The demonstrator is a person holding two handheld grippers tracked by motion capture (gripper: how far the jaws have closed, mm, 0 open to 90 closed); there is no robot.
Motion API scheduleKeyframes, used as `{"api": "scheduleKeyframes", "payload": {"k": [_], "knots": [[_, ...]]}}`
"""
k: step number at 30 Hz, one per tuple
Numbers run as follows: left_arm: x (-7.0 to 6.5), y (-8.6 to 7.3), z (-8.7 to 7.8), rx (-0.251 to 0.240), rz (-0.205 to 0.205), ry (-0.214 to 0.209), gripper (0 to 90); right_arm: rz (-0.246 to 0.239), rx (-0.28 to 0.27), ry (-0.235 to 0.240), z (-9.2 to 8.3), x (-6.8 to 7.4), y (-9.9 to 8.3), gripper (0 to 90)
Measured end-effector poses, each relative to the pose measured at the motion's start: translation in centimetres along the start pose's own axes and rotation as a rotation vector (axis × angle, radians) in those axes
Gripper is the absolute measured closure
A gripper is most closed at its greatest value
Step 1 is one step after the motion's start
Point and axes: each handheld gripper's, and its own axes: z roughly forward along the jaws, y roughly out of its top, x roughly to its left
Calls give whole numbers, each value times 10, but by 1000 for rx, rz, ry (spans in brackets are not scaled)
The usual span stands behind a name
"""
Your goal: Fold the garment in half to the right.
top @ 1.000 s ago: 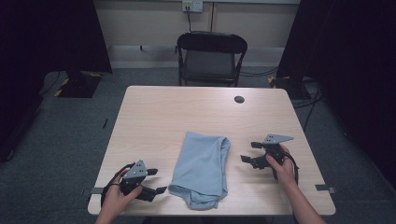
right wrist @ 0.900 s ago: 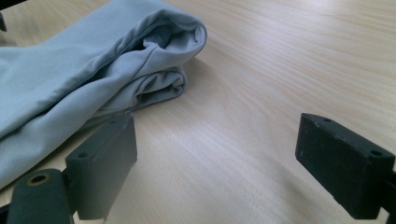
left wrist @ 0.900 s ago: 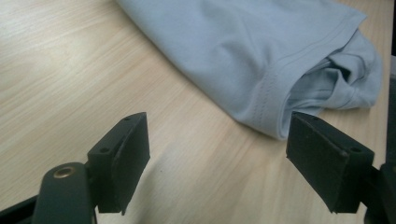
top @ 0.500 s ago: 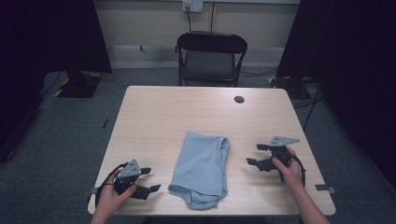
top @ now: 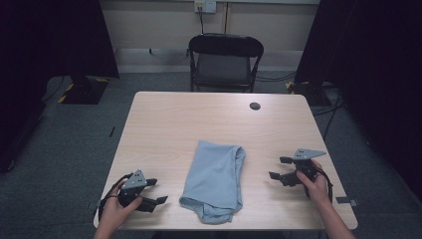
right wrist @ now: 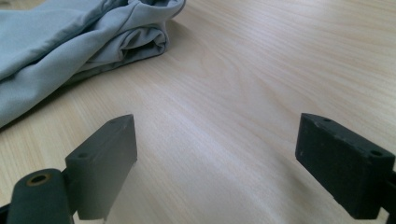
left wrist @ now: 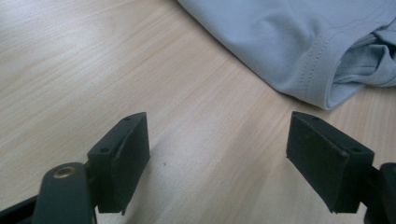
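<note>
Wooden table [top: 164, 124], grey carpet around, black folding chair [top: 225, 59] at far side. Item one: light blue cloth [top: 215, 179], folded lengthwise, lying at table's near middle, hem toward you. Item two: your left gripper [top: 154, 191], near left corner, jaws spread wide, nothing between, aimed at cloth, just short of its hem [left wrist: 322, 70]. Item three: your right gripper [top: 279, 168], right of cloth, jaws spread, empty, apart from fabric. Item four: small dark disc [top: 255, 105], far edge.
</note>
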Motion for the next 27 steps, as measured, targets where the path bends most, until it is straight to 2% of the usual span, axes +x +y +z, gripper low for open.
{"api": "scheduleKeyframes", "payload": {"k": [10, 13, 20, 27], "knots": [[2, -1, -1, 11, -7, 13, 213, -1, 22, -19, -12, -3, -8, 119], [2, -1, -2, 26, 10, 25, 213, -1, 25, -22, -15, -3, -10, 119], [2, -1, 0, 56, 13, 38, 213, -18, 45, -37, -22, -3, -15, 119], [2, -2, 0, 57, 12, 47, 215, -18, 54, -55, -31, -4, -22, 119]]}}
